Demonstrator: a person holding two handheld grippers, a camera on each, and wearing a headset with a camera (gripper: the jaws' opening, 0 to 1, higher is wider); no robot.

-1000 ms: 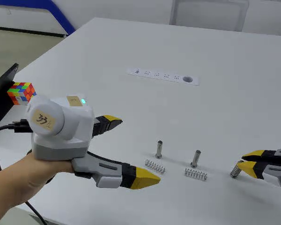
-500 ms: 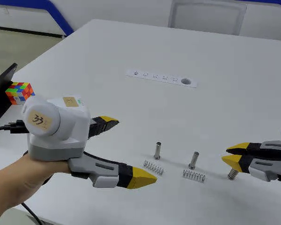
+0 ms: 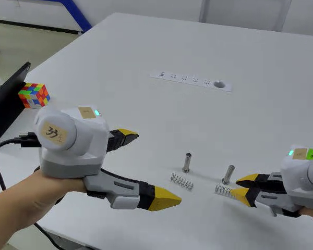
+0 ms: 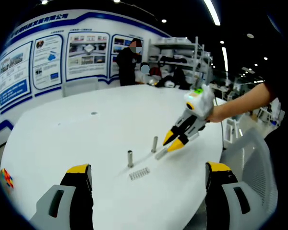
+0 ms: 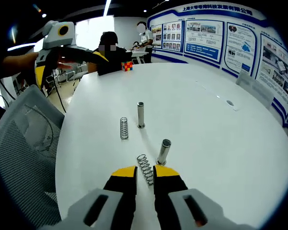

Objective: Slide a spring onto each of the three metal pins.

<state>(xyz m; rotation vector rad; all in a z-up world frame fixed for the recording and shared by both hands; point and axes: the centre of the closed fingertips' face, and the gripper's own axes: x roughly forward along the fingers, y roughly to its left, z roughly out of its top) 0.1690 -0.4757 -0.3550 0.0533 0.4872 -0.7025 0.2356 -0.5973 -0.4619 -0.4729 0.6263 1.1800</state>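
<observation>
**Spring work at the bench.** On a white surface [image 3: 120, 62], the right gripper [image 3: 239, 187] sits low at the right edge of the head view. Its yellow-tipped jaws are narrowed to a slit around the near end of a spring [image 3: 222, 190], which lies flat just beside an upright pin [image 3: 228, 174]. Whether the jaws pinch the coil or merely flank it cannot be told.

The left gripper [image 3: 146, 166], spread wide and holding nothing, hovers at the lower left of the frame. It is near the other spring [image 3: 181, 181], which lies just below the other pin [image 3: 187, 162] at the centre.

Several things could go wrong from here:
- **Weak hold:** a grip on only the end coils may let the spring pivot, droop or flick free as it leaves the surface.
- **Hard squeeze:** too much pressure could flatten the coils so they no longer pass over the pin's head.
- **Toppled pin:** the pin stands close to the jaw tips, so a sideways nudge could knock it over.
- **Unsteadied pins:** neither pin appears to be held, and threading a tilted spring onto one may push it over.
</observation>
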